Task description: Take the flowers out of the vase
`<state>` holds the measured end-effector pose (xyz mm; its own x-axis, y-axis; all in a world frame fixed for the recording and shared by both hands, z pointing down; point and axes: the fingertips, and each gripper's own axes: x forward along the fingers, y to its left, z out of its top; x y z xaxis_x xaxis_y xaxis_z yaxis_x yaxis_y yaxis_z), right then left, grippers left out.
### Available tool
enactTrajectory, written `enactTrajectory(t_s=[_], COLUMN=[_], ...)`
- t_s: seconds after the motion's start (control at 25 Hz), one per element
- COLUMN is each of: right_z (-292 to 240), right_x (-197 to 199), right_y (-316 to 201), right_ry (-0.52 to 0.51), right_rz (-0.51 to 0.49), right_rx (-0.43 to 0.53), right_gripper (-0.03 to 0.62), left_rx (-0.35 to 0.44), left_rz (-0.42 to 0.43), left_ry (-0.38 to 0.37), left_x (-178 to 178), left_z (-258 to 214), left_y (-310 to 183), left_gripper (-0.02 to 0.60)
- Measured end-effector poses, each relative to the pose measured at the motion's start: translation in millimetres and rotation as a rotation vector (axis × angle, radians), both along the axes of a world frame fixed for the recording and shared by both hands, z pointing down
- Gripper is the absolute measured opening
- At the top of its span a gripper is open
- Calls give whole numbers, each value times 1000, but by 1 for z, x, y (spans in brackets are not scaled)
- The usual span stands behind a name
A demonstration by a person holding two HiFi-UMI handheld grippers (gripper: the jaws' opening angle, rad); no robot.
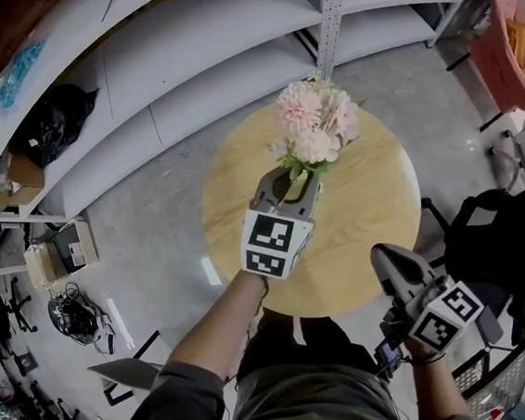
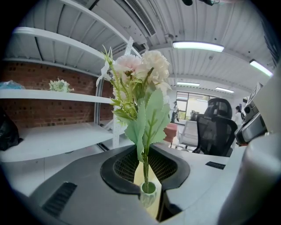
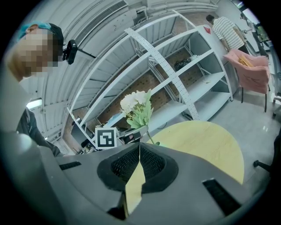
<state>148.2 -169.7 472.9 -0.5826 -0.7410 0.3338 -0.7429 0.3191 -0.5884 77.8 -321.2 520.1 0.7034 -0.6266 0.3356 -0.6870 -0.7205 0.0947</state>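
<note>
- Your right claw [image 1: 387, 258] hangs over the near right edge of the desk [image 1: 373, 193]. Its jaws are pressed together and nothing is in them.
- Your left claw [image 1: 290, 185] is over the middle of the desk and points at the far edge. Its jaws stand a little apart.
- The small vase [image 2: 148, 195] sits between those jaws. A thin strip of desk shows beside it, so the jaws are not squeezing it.
- A green stem [image 2: 145, 169] comes up out of the vase, between the jaws.
- The pink and white flowers [image 1: 314, 124] are in the vase, just past the claw's tips, toward the far edge.
- White shelves [image 1: 210, 61] stand past the far edge.
</note>
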Motion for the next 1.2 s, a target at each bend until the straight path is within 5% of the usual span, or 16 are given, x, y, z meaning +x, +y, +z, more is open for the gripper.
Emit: enactTrajectory(t_s=[1.2], right_z=[-75], right_x=[-5], right_y=[-5], right_ry=[-18], right_rz=[7], right_rx=[155], right_gripper=[15], left_rx=[184], left_rz=[46], left_ry=[43], left_x=[-3], left_z=[-158], left_y=[8], left_gripper=[69])
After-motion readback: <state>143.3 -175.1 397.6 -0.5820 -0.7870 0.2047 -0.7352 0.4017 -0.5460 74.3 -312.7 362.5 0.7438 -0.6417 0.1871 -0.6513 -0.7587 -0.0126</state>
